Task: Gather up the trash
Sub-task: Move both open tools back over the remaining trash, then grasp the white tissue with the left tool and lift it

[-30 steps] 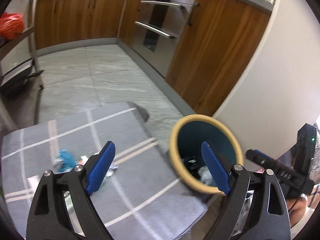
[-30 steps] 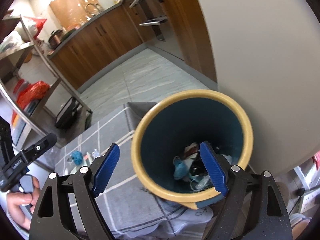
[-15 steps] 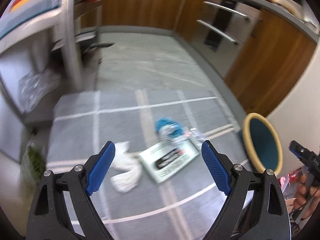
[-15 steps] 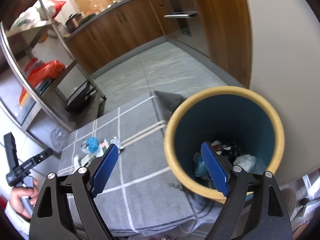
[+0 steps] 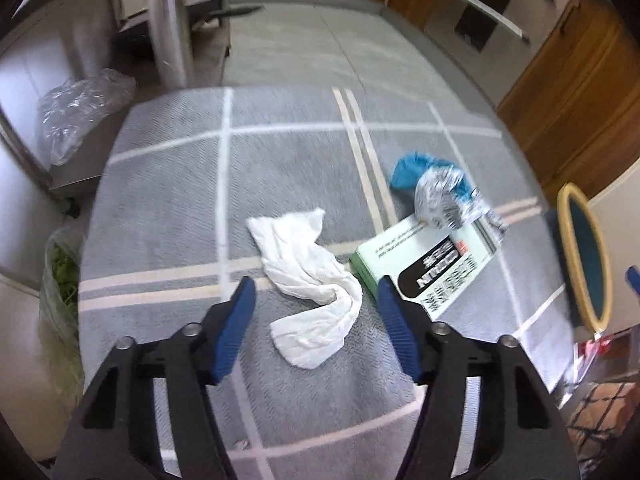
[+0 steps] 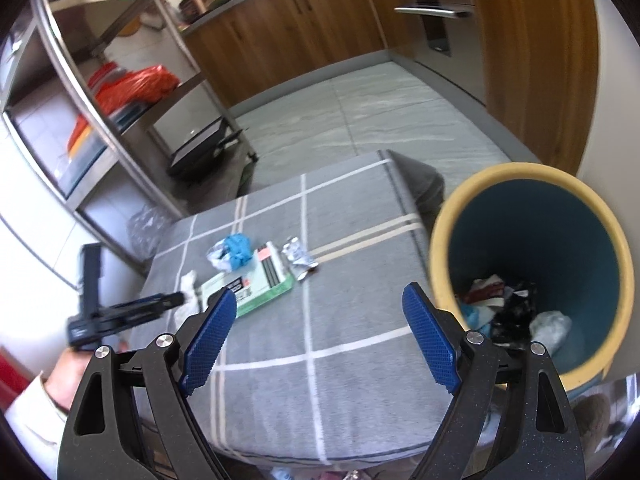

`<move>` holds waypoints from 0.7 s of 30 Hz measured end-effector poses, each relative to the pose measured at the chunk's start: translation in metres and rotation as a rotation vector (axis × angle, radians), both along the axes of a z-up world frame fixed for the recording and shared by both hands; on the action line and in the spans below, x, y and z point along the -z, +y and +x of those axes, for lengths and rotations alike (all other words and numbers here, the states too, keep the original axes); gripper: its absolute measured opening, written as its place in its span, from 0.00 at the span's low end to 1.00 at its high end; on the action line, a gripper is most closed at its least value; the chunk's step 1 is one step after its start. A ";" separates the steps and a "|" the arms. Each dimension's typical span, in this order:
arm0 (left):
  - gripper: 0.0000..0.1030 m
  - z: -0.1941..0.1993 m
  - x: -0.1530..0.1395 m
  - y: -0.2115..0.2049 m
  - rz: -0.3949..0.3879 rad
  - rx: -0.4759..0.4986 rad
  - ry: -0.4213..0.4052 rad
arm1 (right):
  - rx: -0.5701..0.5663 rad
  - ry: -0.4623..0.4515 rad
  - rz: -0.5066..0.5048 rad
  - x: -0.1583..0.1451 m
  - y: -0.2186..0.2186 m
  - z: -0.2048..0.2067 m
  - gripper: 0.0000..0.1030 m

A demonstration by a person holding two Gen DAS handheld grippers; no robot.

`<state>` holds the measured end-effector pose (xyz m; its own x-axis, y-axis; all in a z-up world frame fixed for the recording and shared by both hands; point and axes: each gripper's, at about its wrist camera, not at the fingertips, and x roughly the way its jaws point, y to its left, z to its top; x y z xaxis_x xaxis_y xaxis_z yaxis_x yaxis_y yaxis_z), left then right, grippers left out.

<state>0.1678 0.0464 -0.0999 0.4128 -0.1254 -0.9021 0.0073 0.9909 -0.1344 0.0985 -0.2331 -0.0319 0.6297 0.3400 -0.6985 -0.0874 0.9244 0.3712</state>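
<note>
Left gripper [image 5: 312,312] above a white tissue [image 5: 308,280] on the grey checked cloth [image 5: 168,184]; its jaws have just been closing, now half apart, the tissue between the blue pads and untouched. A green box [image 5: 424,264] lies at 3 o'clock of the tissue, a foil wrapper [image 5: 444,196] at 1 o'clock. Right gripper [image 6: 316,330] stands wide and empty, the bin [image 6: 444,216] at its 2 o'clock.

Kitchen. Pale grey stone-look tile floor [image 6: 360,120] ahead of the tools. Warm brown wooden cabinets [image 6: 288,28] under a grey worktop along the far wall; steel-fronted oven [image 6: 436,8] far right. Open stainless steel shelving rack [image 6: 104,92] far left. Bright daylight throughout.
</note>
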 end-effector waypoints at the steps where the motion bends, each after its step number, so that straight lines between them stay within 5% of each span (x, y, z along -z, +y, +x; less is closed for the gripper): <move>1: 0.50 0.003 0.005 -0.003 0.017 0.000 0.011 | -0.011 -0.001 -0.007 0.000 0.004 0.001 0.83; 5: 0.39 0.009 0.020 -0.003 0.006 -0.001 0.052 | -0.047 0.002 -0.032 0.001 0.020 0.004 0.83; 9: 0.14 0.007 0.015 -0.008 0.007 0.012 0.042 | -0.086 0.002 -0.053 0.003 0.041 0.011 0.83; 21: 0.12 -0.005 -0.033 0.027 -0.124 -0.119 -0.065 | -0.212 -0.015 -0.140 0.013 0.119 0.041 0.78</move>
